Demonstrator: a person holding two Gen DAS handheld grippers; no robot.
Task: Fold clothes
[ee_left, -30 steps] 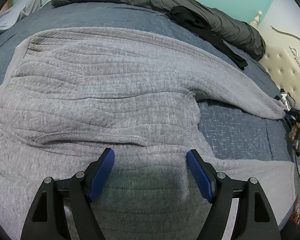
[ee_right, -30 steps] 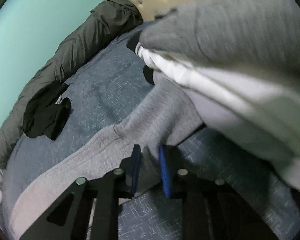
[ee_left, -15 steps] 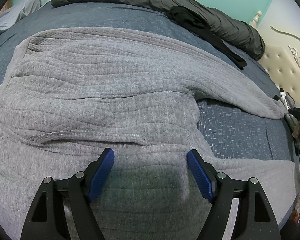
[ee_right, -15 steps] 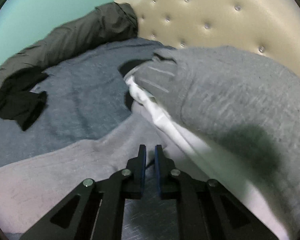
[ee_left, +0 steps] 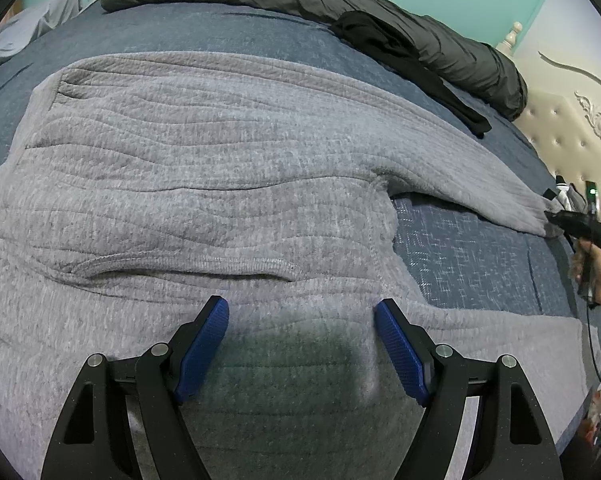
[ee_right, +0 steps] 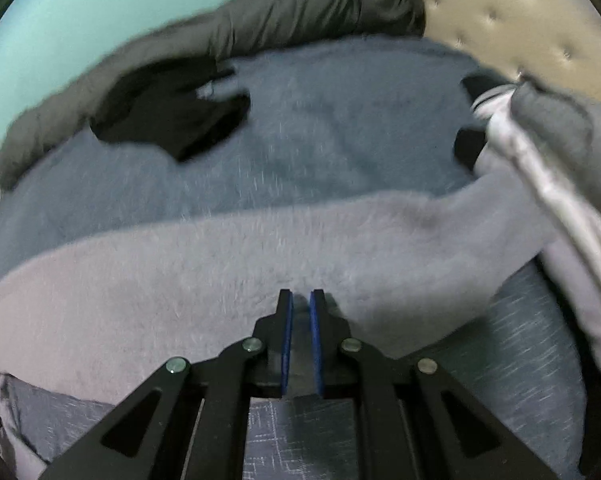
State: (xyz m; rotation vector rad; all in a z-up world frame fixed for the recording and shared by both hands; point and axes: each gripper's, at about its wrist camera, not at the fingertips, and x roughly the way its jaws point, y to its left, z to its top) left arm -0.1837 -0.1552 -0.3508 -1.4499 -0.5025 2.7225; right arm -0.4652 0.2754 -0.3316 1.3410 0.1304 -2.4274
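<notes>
Your grey sweatshirt (ee_left: 228,184) lies spread flat on the bed (ee_left: 472,264). Your left gripper (ee_left: 300,344) hovers released above its near hem; your right gripper (ee_right: 300,320) pinches the far-right sleeve (ee_right: 260,256). Next, fold that sleeve inward.

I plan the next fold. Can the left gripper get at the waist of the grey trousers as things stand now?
Probably yes: the left gripper hangs open right above the grey trousers, near their waist, and nothing lies between.
</notes>
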